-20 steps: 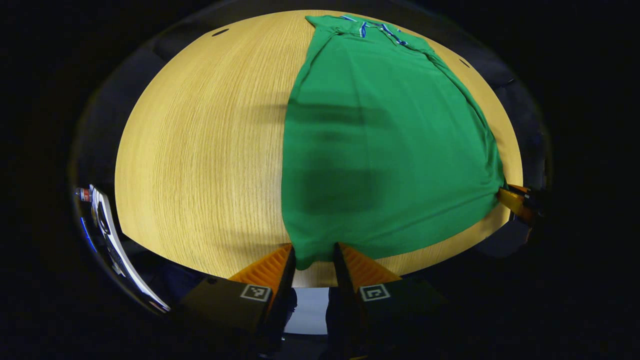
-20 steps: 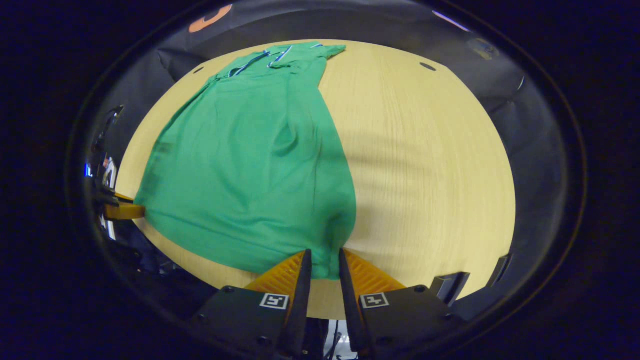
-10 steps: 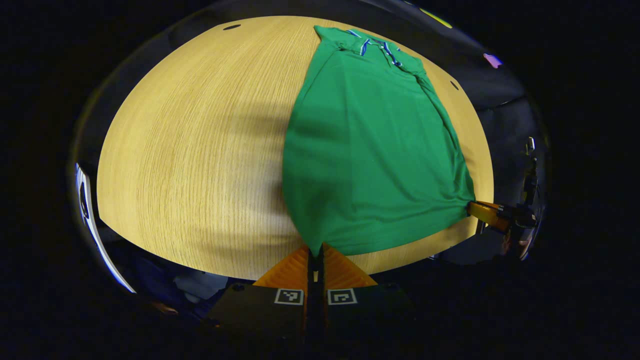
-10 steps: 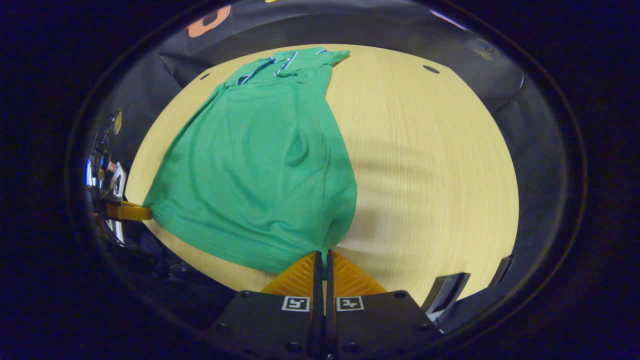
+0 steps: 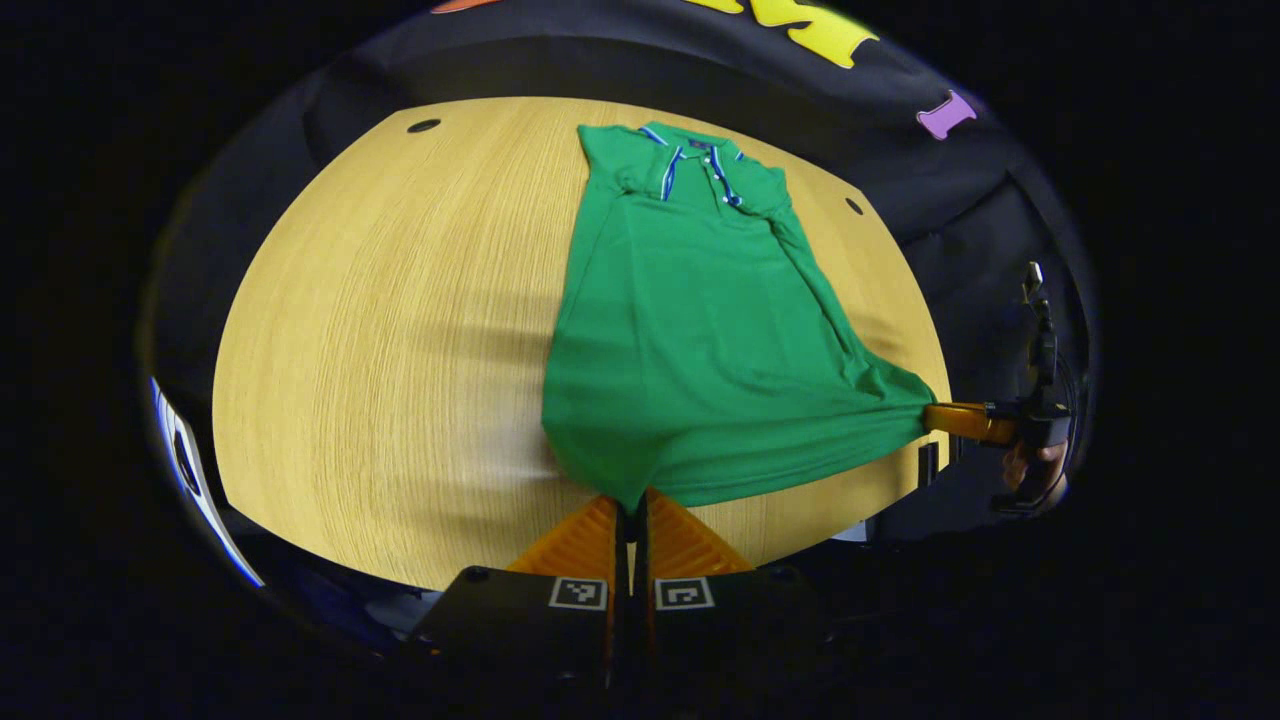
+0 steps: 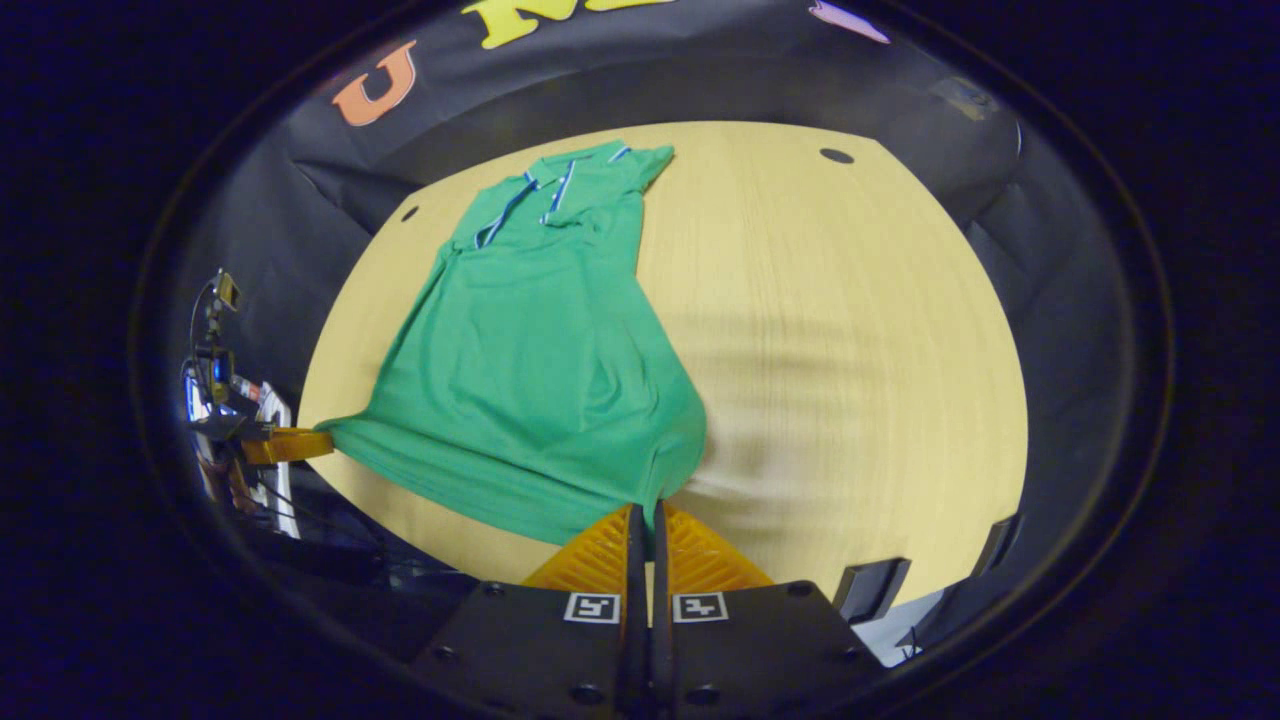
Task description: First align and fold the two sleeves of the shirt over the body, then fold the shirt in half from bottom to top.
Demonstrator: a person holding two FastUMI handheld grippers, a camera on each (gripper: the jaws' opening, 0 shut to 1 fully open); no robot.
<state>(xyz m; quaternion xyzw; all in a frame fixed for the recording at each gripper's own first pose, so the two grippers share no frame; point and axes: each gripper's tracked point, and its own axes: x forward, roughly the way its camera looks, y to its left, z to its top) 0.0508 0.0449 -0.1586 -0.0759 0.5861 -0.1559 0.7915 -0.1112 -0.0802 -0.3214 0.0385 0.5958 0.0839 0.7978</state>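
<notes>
Green shirt (image 5: pixel 690 340) hem corners in both claws

A light wooden table (image 5: pixel 380 330) with fine grain spreads ahead of the fingers, small dark holes (image 5: pixel 424 126) near its far corners, and the black cloth wall (image 6: pixel 700 90) rising behind its far edge.

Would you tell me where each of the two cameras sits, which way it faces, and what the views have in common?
Left gripper view: rides on the left gripper, looking from the near table edge along the green shirt toward its collar; the right gripper and a hand show at far right.
Right gripper view: rides on the right gripper, facing the same way; the left gripper shows at far left.
Shared: the shirt, the wooden table, and each gripper shut on a bottom corner of the shirt.
</notes>
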